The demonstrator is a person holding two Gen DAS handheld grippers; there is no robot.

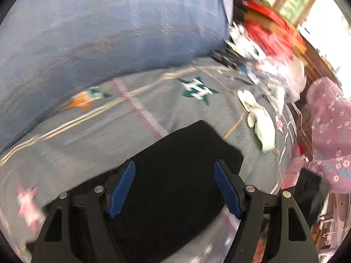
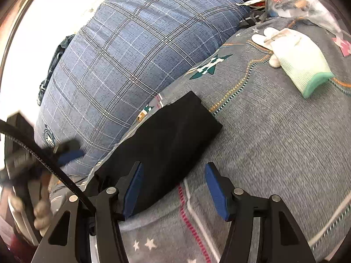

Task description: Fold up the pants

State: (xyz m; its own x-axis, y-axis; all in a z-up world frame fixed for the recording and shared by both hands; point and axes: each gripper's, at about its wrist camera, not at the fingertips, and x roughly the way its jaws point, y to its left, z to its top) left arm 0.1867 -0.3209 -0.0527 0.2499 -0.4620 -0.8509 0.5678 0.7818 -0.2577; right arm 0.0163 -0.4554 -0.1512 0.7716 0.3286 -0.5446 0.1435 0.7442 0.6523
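Gray star bedspread fills the view, big blue pillow beyond the jaws. Black pants lie folded small between both wide-open grippers, left gripper and right gripper. Folding looks nearly done; next, maybe smooth it.

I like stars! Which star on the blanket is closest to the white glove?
The green-and-white star, just left of the white glove. The pink star lies further right; the small white stars lie near the right gripper.
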